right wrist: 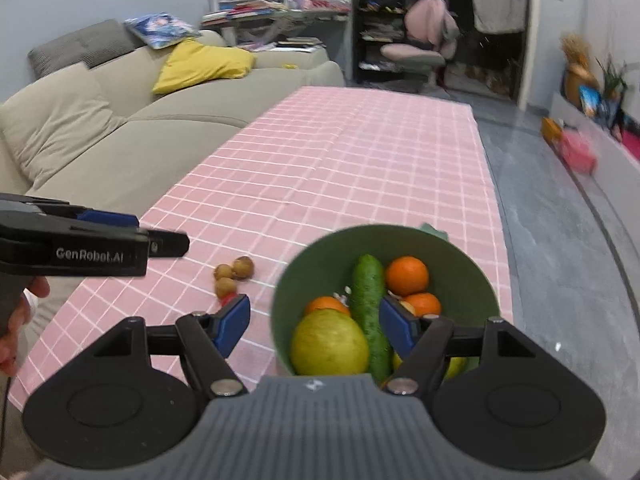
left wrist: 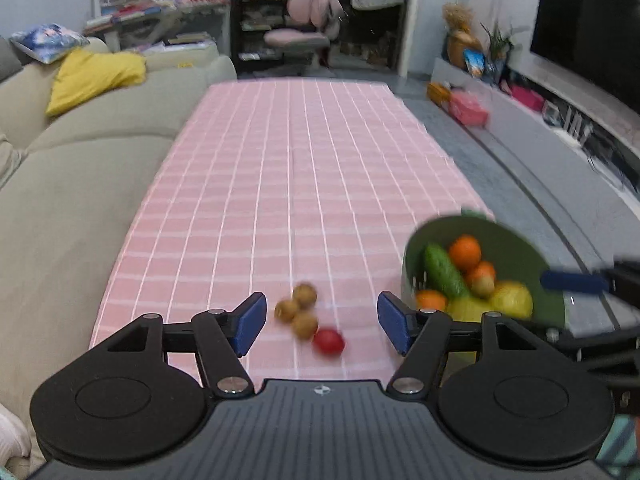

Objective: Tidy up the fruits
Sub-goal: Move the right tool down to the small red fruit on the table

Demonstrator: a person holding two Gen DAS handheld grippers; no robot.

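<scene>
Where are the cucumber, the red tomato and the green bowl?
cucumber [right wrist: 370,312]: right wrist view, middle of its skin.
red tomato [left wrist: 328,342]: left wrist view, its centre.
green bowl [right wrist: 320,256]: right wrist view, bare inner wall.

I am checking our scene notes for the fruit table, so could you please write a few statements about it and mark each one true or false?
1. The cucumber lies in the green bowl. True.
2. Three small brown fruits sit together on the pink checked tablecloth. True.
3. The red fruit is inside the bowl. False: it lies on the cloth beside the brown fruits.
4. The left gripper is clamped on an orange. False: its fingers are apart and hold nothing.
5. The right gripper is open, with nothing gripped. True.
</scene>
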